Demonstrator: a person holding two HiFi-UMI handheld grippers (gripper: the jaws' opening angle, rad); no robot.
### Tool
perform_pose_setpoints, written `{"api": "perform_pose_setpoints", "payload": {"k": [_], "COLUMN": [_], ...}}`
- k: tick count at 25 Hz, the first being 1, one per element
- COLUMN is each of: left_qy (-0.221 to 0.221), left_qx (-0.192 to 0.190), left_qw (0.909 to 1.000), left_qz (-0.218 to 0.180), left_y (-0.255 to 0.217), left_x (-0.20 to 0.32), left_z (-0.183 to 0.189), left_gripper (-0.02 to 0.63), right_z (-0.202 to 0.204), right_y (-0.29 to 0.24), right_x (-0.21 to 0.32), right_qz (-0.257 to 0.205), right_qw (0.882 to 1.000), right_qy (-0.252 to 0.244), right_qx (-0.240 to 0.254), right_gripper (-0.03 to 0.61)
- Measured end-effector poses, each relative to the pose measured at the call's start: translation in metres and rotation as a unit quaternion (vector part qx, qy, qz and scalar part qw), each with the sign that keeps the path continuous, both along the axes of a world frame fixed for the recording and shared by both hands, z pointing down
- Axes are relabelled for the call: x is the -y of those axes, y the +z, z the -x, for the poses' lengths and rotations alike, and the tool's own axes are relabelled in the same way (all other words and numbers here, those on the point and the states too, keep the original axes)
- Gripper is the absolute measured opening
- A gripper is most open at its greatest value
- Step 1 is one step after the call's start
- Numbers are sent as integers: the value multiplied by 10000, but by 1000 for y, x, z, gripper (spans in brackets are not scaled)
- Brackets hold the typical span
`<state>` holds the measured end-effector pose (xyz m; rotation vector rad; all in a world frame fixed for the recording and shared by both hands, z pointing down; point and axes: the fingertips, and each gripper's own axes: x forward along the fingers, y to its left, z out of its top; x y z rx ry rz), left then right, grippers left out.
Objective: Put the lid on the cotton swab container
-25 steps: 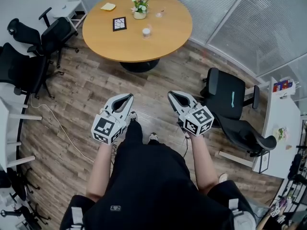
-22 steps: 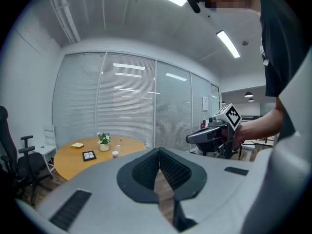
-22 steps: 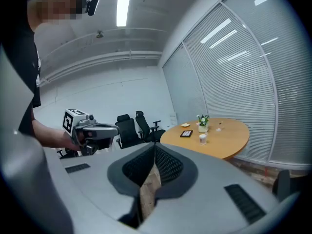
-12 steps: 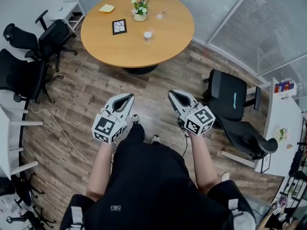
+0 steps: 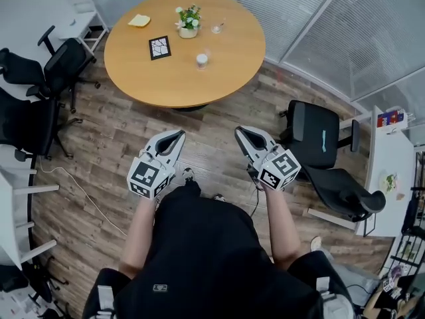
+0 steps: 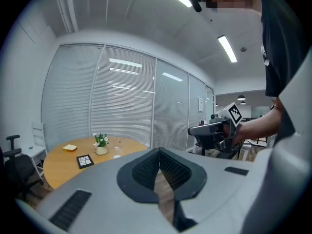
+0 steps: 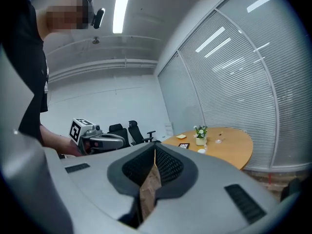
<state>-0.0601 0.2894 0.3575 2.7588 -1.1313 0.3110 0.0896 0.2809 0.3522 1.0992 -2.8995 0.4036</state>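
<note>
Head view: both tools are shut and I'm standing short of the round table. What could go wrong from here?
1. The left tool and right tool are shut and empty. Unless one opens first, it may shove the small clear lid rather than grip it.
2. The lid lies close to the flower pot, which a tool could knock.
3. The container stands loose on the table, so pressing the lid on may tip it.

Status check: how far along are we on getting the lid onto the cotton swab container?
Done: nothing visible. The small container stands on the round table; whether it is lidded is too small to tell. In hand: nothing; the left tongs and right tongs are shut and empty, held over the floor short of the table. Left: reach the table, find the lid (not made out here), seat it.
</note>
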Motion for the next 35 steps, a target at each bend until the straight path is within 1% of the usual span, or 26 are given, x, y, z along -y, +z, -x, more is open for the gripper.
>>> {"api": "perform_pose_setpoints", "payload": {"k": [5, 9, 14, 19, 26, 30, 35], "left_qy": [166, 287, 412, 530, 594, 556, 447], "left_qx": [-27, -38, -35, -24, -42, -30, -4], "left_qw": [9999, 9996, 9991, 9985, 9981, 9983, 9987], "left_qz": [17, 44, 88, 122, 172, 196, 243], "left_y": [4, 8, 13, 16, 19, 19, 21], "left_x": [27, 46, 67, 78, 88, 92, 97], "left_z": [16, 30, 47, 56, 57, 54, 47], "left_gripper": [8, 8, 8, 8, 8, 8, 8], "right_z": [14, 30, 46, 60, 53, 47, 30], "right_y": [6, 4, 10, 10, 15, 16, 22], "right_x": [21, 31, 48, 58, 71, 77, 93], "right_qz": [-20, -218, -365, -352, -344, -272, -194], "right_qw": [9997, 9992, 9962, 9959, 9925, 9933, 9930], "right_qy": [170, 188, 357, 452, 717, 738, 734], "right_qx": [-174, -270, -704, -695, -933, -851, -905], "right_gripper": [6, 6, 6, 5, 6, 6, 6]}}
